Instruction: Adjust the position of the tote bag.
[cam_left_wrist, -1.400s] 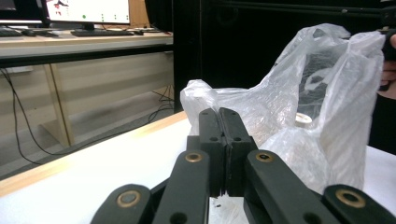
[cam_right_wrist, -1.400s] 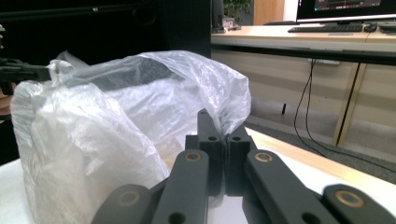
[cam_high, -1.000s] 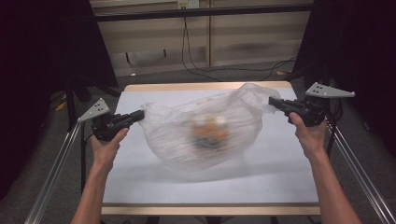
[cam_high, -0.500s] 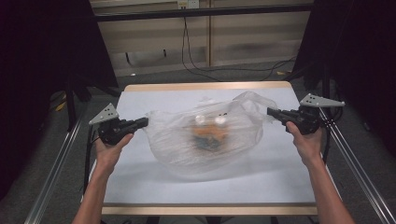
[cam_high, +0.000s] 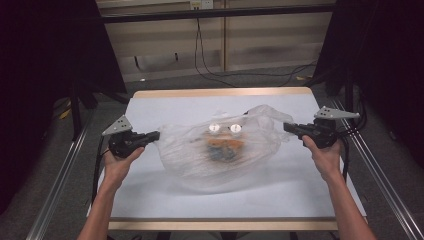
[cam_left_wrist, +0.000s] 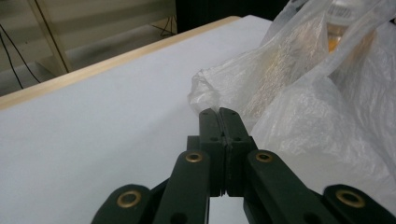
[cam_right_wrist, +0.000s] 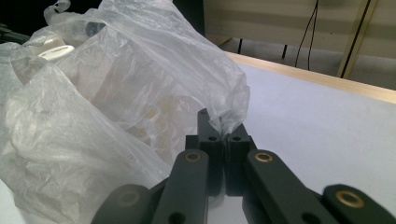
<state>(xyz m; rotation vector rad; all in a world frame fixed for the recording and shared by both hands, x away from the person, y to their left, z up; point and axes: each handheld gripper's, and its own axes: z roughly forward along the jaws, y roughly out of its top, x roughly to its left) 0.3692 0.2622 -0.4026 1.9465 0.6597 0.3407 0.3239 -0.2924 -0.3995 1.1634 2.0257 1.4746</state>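
Both grippers, left (cam_high: 156, 135) and right (cam_high: 287, 127), pinched opposite edges of the clear plastic bag (cam_high: 220, 155) mid-frame, stretching it to support its contents.

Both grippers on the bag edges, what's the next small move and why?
Probably lift both ends together. The left gripper and right gripper are each shut on an edge of the clear plastic bag, which sags on the white table with items inside.

Your bag (cam_high: 220, 150) is thin clear plastic, crinkled and faintly glossy. The 2 caps (cam_high: 224, 128) inside it look like smooth white plastic. Your left gripper (cam_left_wrist: 219, 113) and right gripper (cam_right_wrist: 219, 122) have matt black jaws with brass-coloured rivets. The table (cam_high: 165, 105) has a matt white top edged in pale wood.
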